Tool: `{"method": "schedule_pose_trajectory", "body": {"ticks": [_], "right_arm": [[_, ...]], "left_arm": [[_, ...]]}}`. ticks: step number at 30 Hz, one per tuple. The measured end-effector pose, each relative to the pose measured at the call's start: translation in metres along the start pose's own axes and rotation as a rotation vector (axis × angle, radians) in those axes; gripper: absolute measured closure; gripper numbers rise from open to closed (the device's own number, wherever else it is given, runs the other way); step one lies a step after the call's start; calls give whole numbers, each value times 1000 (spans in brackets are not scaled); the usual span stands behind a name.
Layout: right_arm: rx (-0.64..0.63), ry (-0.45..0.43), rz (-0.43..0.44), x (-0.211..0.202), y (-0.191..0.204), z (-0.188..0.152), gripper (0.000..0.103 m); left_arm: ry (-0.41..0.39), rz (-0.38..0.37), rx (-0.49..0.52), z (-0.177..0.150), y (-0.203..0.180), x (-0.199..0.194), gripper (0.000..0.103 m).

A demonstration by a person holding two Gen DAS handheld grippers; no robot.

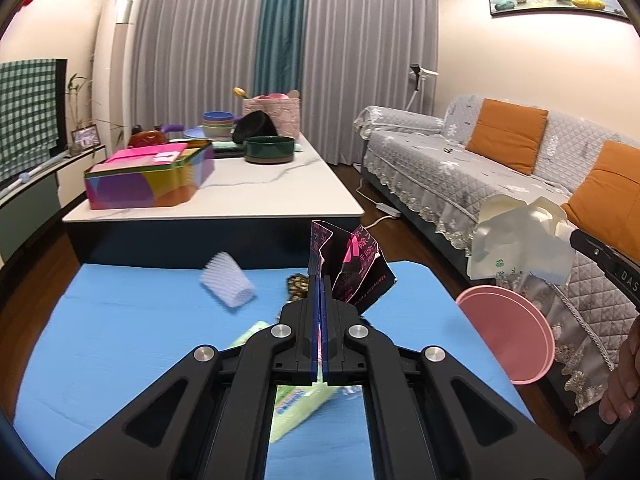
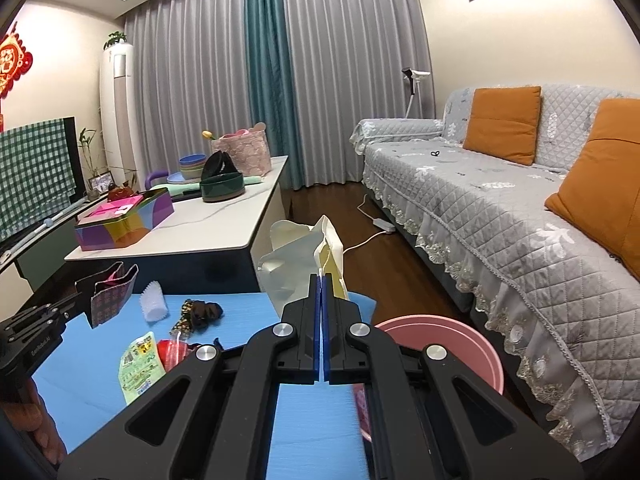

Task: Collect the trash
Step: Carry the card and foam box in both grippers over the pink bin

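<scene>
A torn black wrapper (image 1: 356,268) with pink print stands upright at the frame's center, pinched between blue pads. A crumpled cream paper bag (image 2: 304,264) hangs at mid-frame, likewise pinched. On the blue mat (image 2: 100,392) lie a white ribbed cup (image 2: 154,303) on its side, a green packet (image 2: 140,364), a red wrapper (image 2: 172,354) and a dark patterned wrapper (image 2: 198,314). A pink bin (image 2: 448,344) sits lower right.

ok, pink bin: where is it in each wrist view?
Left wrist: pink bin at right, off the blue mat's right edge, seen nearly edge-on.
Right wrist: pink bin lower centre-right, partly behind the right gripper.
Shared landmark: white foam sleeve on the mat.
</scene>
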State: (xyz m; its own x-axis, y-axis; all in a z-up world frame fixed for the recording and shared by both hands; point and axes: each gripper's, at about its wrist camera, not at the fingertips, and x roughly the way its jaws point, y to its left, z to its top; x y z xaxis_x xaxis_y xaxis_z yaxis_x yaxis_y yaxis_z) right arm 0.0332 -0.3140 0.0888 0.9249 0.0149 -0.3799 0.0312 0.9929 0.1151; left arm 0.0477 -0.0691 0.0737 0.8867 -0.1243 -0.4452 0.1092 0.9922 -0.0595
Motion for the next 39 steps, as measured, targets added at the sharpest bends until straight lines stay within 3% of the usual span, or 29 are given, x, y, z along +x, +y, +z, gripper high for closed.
{"method": "schedule_pose_trajectory", "body": {"ticks": [39], "right_arm": [[135,19,-240,23,-128,-19,102]], "left_arm": [[116,-285,98,-11,-181,81,103]]}}
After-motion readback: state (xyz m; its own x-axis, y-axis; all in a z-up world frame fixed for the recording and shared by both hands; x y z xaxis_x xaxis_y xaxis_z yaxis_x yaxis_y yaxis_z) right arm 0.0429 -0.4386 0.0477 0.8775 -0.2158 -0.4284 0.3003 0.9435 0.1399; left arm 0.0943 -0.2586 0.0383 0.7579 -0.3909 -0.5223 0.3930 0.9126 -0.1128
